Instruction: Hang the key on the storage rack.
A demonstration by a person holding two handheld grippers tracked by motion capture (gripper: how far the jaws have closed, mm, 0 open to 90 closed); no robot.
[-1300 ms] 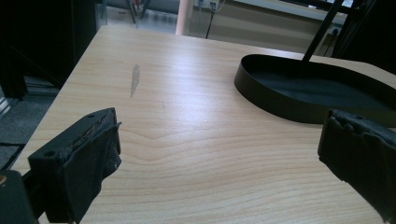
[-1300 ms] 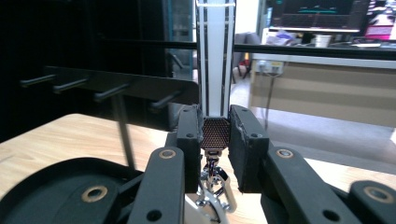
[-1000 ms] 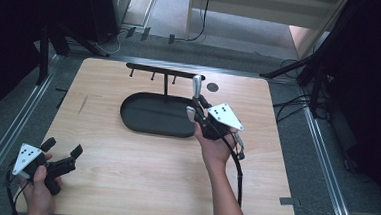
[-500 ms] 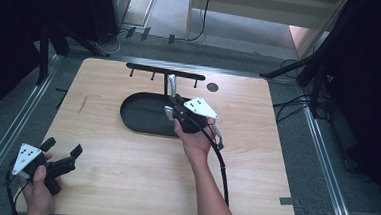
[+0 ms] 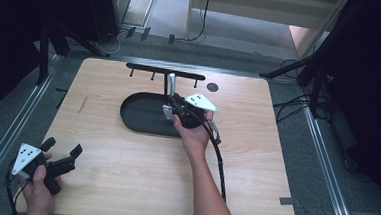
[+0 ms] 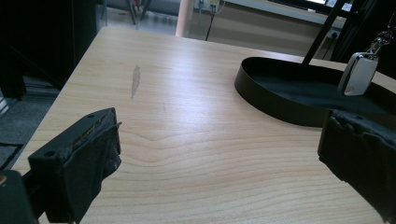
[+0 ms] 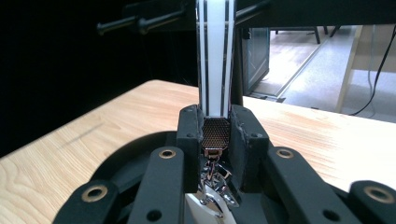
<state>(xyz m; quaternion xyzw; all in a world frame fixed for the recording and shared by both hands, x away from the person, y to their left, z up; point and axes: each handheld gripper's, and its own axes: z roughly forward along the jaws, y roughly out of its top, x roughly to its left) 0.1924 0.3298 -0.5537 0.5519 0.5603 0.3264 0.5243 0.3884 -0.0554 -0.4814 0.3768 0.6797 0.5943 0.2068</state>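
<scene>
Carrying a strap (image 7: 215, 56) with its keyring, clamped in the right gripper (image 5: 177, 106) over the black tray (image 5: 138, 109), frame centre.
Keep those fingers closed, level; lower-left gripper (image 5: 61, 155) stays wide open, empty, above the desk (image 5: 123, 183).

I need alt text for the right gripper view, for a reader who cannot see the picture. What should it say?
The right gripper is shut on a white strap with black stripes that stands upright between its black jaws, with a small metal chain hanging beneath. Behind lie a black oval tray, the wooden table and a black rack with pegs.
</scene>
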